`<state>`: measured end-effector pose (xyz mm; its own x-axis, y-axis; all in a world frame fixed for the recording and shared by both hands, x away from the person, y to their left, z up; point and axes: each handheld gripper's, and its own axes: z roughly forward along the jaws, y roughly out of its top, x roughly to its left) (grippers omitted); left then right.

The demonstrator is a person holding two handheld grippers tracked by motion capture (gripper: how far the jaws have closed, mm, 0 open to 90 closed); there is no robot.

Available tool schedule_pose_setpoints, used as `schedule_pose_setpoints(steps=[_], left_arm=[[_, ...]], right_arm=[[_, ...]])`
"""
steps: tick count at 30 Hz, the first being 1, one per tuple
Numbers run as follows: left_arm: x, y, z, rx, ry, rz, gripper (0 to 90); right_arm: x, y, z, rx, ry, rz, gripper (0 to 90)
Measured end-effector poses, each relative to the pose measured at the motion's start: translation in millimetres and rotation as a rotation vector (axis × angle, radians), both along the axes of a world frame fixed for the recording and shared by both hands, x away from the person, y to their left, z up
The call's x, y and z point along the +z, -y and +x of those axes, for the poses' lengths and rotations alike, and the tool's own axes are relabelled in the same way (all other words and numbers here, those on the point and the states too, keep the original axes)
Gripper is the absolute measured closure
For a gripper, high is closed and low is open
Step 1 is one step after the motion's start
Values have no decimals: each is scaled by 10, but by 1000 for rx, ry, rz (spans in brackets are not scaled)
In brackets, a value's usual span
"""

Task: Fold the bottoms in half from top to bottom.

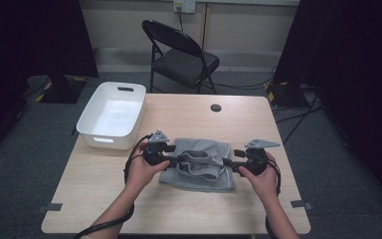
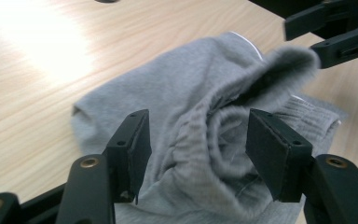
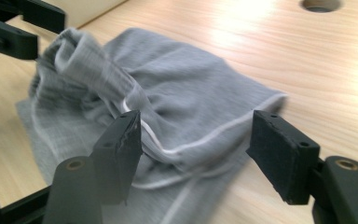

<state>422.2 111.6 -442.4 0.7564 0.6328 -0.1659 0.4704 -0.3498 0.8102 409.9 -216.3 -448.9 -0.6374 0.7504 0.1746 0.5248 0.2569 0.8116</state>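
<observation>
A crumpled grey cloth lies in the middle of the wooden table. My left gripper is at the cloth's left edge and my right gripper at its right edge, the two pointing at each other. In the left gripper view the left gripper stands open around a bunched ridge of the cloth, and the pads do not squeeze it. The right gripper is open too. A white-seamed hem of the cloth lies between its jaws, clear of the right pad.
A white plastic tub stands empty at the table's far left corner. There is a round cable hole in the tabletop behind the cloth. A black folding chair is beyond the far edge. Dark curtains flank the room.
</observation>
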Motion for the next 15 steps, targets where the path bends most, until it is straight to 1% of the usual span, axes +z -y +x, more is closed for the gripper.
schedule_pose_setpoints(steps=[3, 4, 6, 10, 11, 12, 13, 15], left_arm=[[-67, 38, -26, -16, -14, 5, 398], [-89, 39, -36, -20, -21, 5, 393], [-124, 37, -63, -31, -25, 9, 399], [-161, 27, -111, -49, -30, 15, 428], [-183, 29, -148, -59, -34, 19, 434], [-196, 32, -165, -63, -34, 9, 462], [-207, 35, -181, -66, -32, 8, 470], [-224, 44, -212, -90, -25, 27, 507]], right_arm=[[-67, -136, -5, 44, -10, -3, 380], [-90, -177, -11, 55, -12, -8, 378], [-128, -231, -22, 63, -17, -6, 377], [-142, -246, -38, 66, -17, -10, 388], [-134, -233, -50, 66, -15, -11, 392], [-129, -228, -57, 66, -11, -9, 393], [-127, -226, -66, 68, -11, -7, 396], [-124, -233, -87, 74, -10, -5, 407]])
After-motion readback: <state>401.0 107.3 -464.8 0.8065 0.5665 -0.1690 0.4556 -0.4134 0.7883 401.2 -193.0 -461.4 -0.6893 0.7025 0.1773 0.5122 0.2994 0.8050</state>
